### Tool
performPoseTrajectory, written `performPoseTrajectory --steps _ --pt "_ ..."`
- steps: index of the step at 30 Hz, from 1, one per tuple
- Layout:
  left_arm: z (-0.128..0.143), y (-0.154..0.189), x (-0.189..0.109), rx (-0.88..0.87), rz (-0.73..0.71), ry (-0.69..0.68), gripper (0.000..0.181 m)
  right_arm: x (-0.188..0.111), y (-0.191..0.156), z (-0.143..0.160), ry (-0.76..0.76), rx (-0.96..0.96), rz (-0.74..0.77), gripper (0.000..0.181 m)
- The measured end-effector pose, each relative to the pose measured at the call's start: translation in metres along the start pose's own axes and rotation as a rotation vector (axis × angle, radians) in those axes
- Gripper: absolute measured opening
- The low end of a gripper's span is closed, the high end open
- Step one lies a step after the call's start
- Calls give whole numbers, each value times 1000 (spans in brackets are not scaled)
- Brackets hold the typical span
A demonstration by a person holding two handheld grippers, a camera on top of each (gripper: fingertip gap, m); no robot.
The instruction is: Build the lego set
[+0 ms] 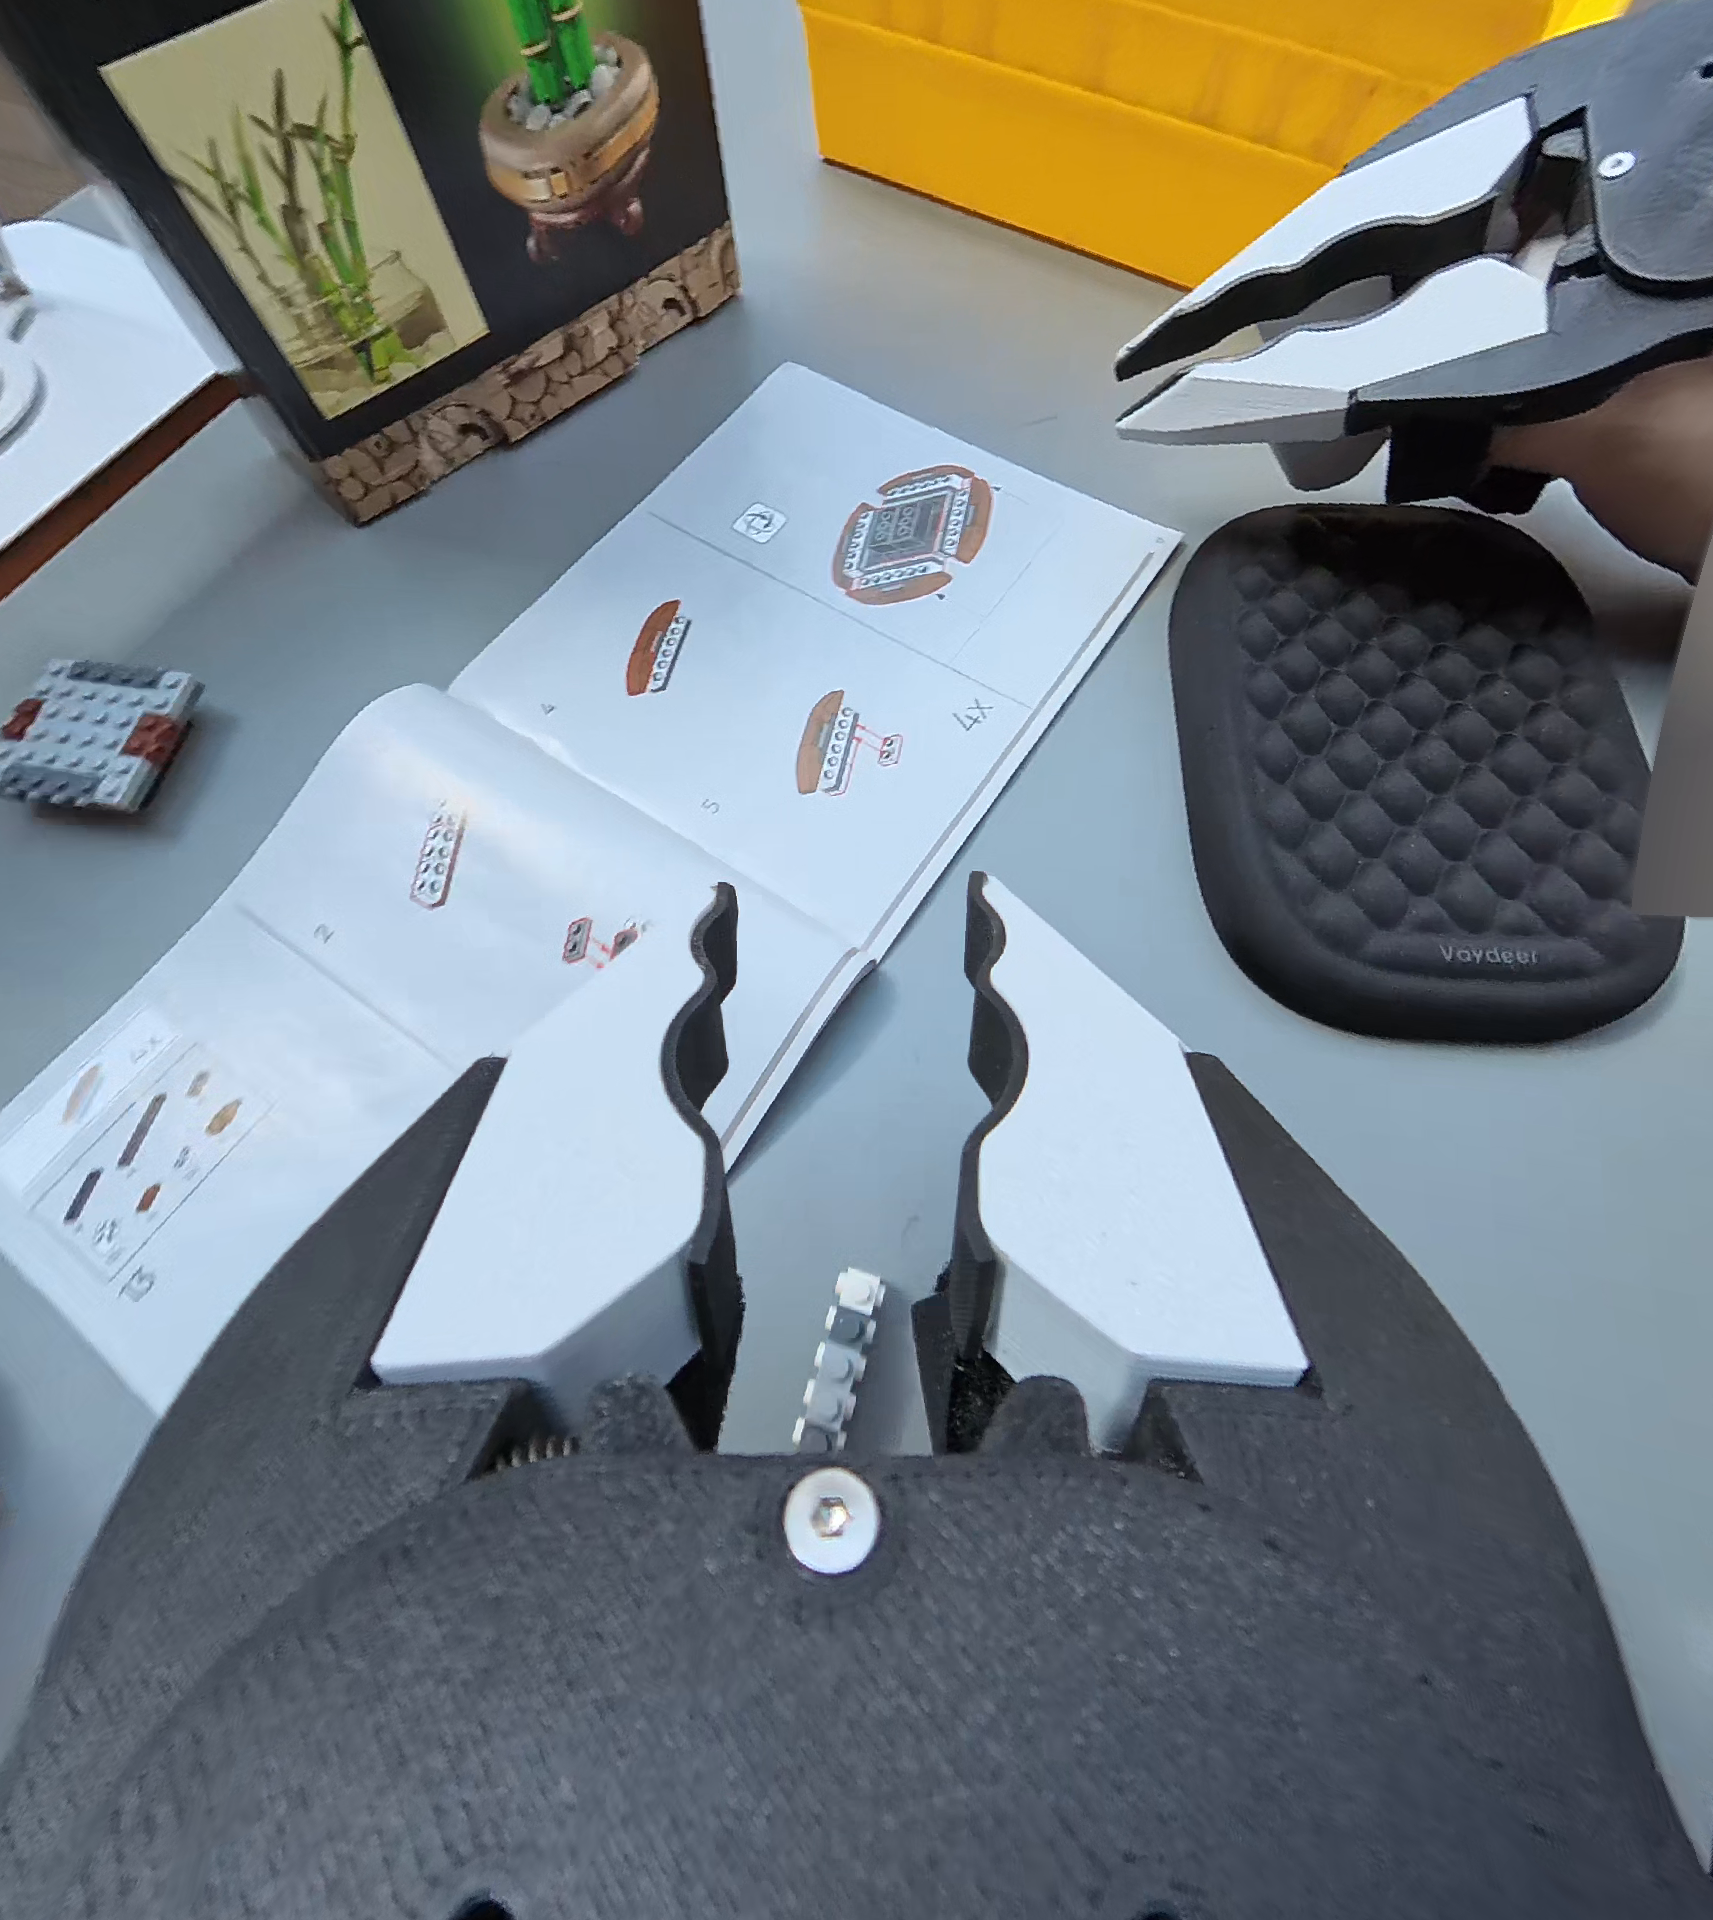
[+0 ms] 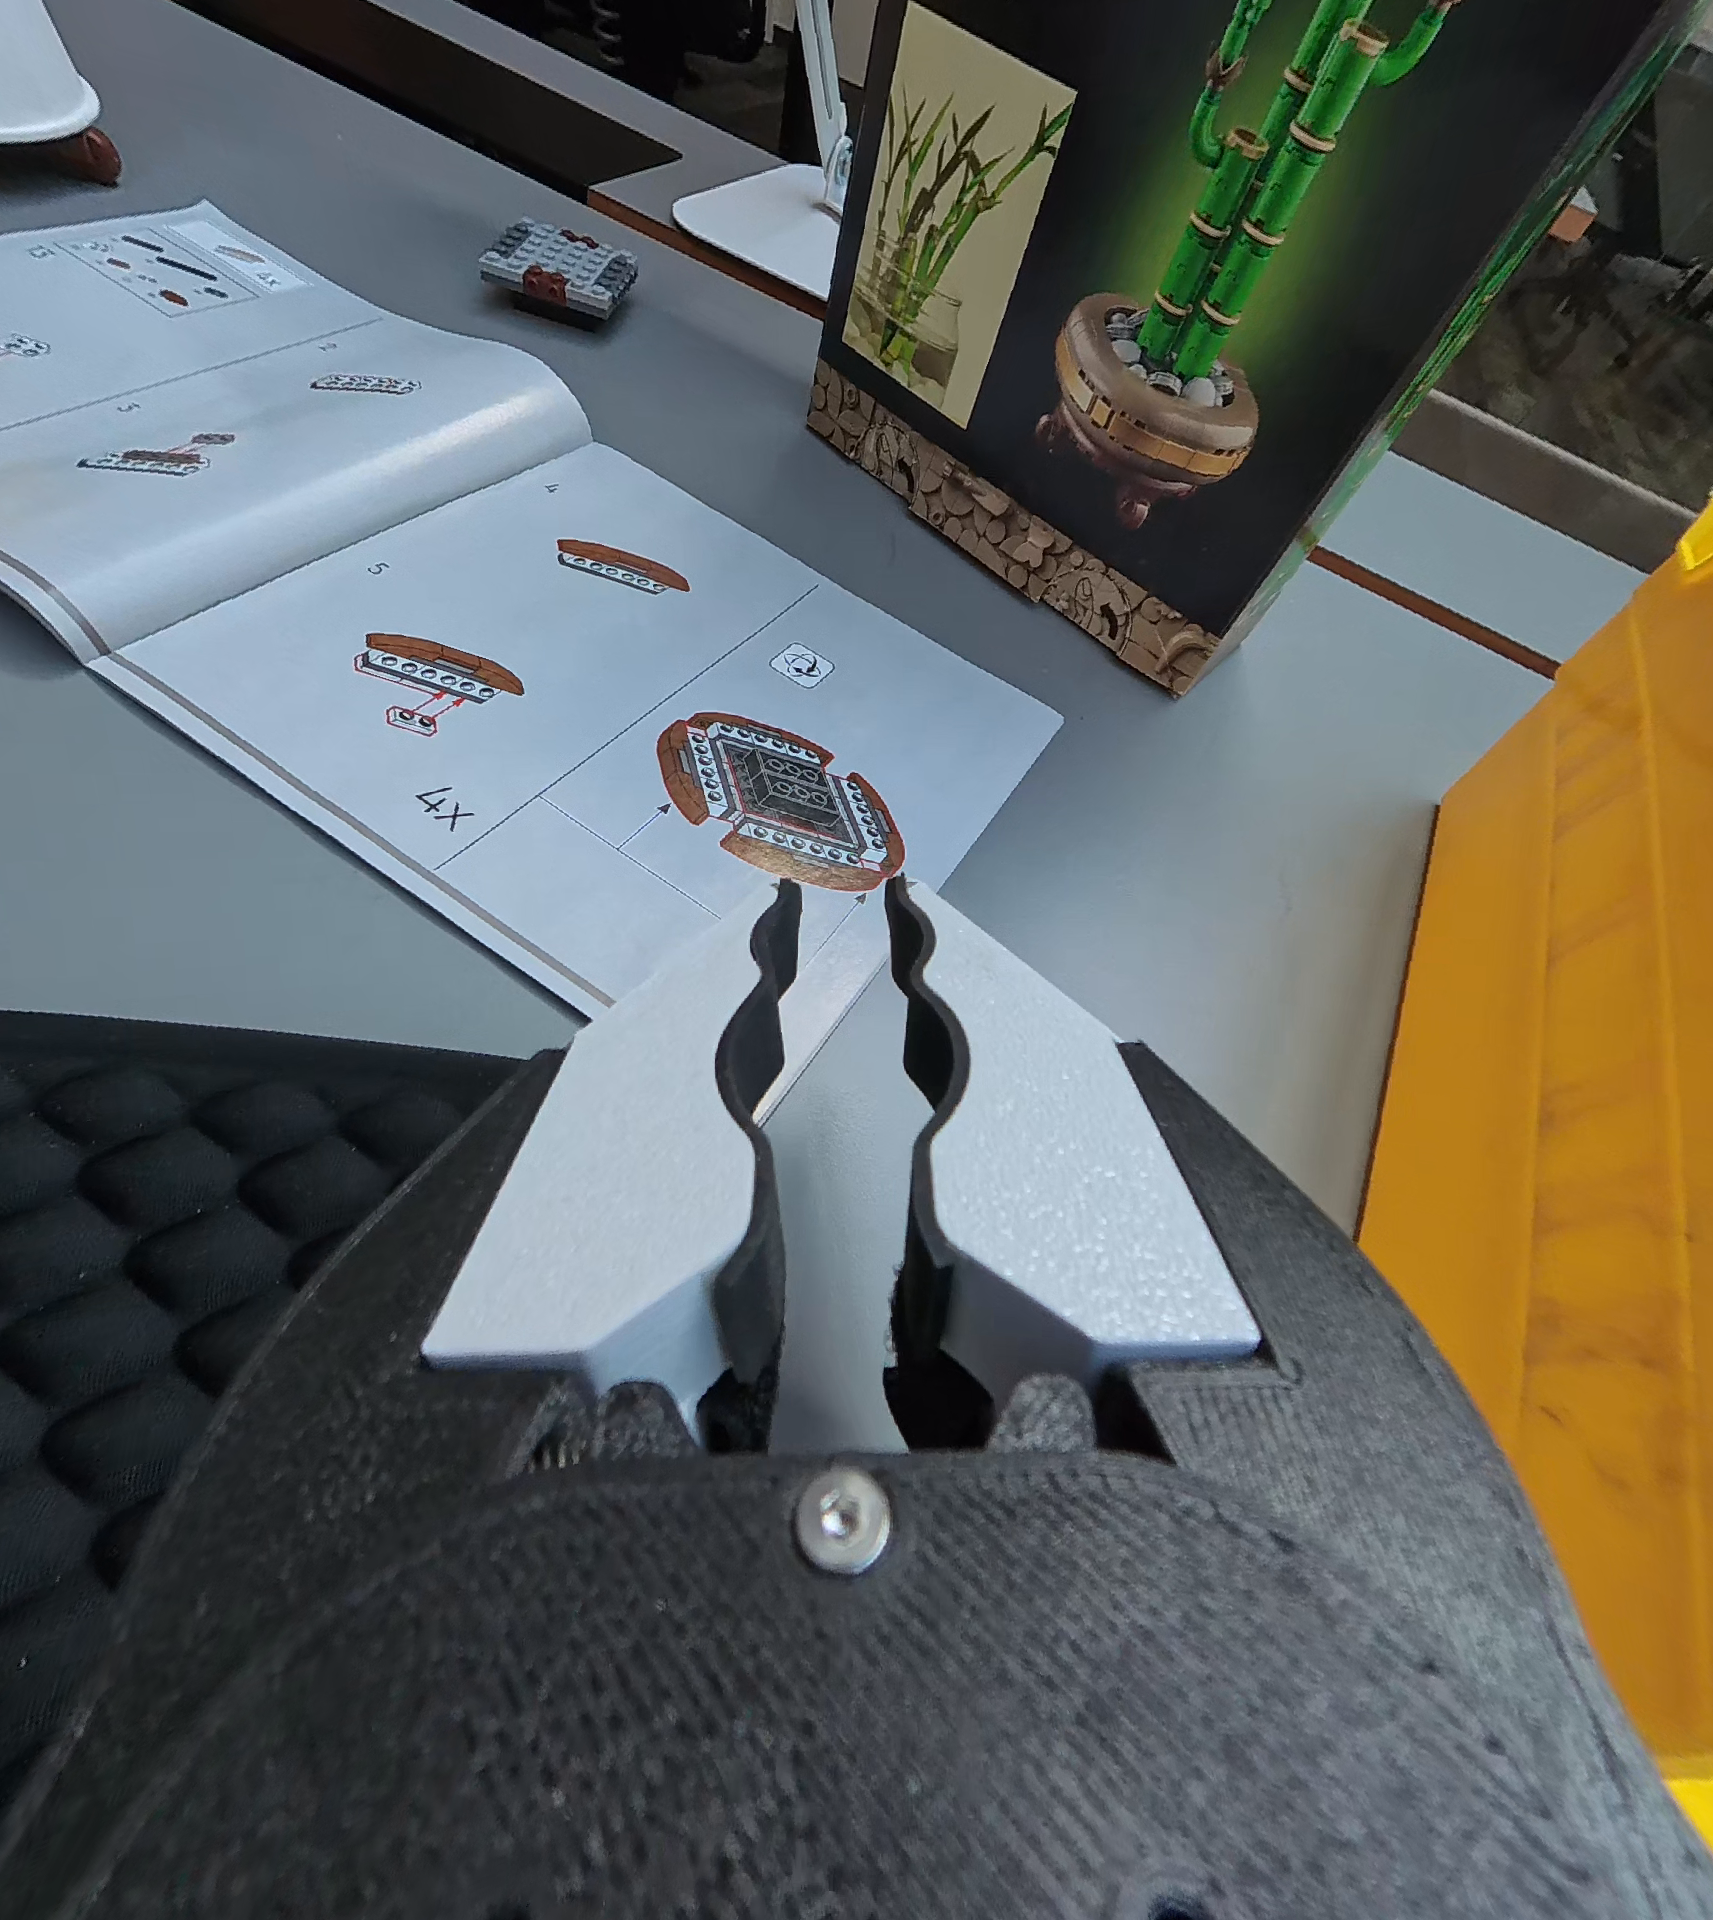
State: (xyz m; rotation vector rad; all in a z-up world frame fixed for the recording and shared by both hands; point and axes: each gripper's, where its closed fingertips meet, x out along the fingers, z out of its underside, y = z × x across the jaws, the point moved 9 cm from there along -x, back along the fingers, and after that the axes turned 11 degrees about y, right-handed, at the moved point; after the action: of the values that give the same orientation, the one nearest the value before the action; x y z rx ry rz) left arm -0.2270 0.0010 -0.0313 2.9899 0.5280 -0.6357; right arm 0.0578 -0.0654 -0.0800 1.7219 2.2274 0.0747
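- The grey plate strip (image 1: 839,1361), a narrow studded Lego piece, lies on the table (image 1: 1091,1039) deep between the left gripper (image 1: 850,904) fingers, which stand wide apart and hold nothing.
- My call: pull back so the tips, not the roots, close on the strip's long sides.
- The square grey sub-build (image 1: 88,732) with brown clips sits well apart, beyond the open instruction booklet (image 1: 779,665).
- The right gripper (image 2: 839,883) hovers over the booklet, fingers narrowly parted, empty.
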Motion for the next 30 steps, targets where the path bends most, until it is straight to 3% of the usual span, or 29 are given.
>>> performPoseTrajectory --steps 8,12,18,30 --pt "-8 -1 76 301 309 -152 53 0 1 3 -12 5 -7 19" --pt "-9 -1 101 345 409 -244 55 0 2 3 -11 7 -8 19" --pt "7 0 116 414 435 -368 51 -1 1 2 -13 5 -18 19" --pt "5 -7 121 288 523 -408 42 -1 -1 2 -17 5 -36 21"
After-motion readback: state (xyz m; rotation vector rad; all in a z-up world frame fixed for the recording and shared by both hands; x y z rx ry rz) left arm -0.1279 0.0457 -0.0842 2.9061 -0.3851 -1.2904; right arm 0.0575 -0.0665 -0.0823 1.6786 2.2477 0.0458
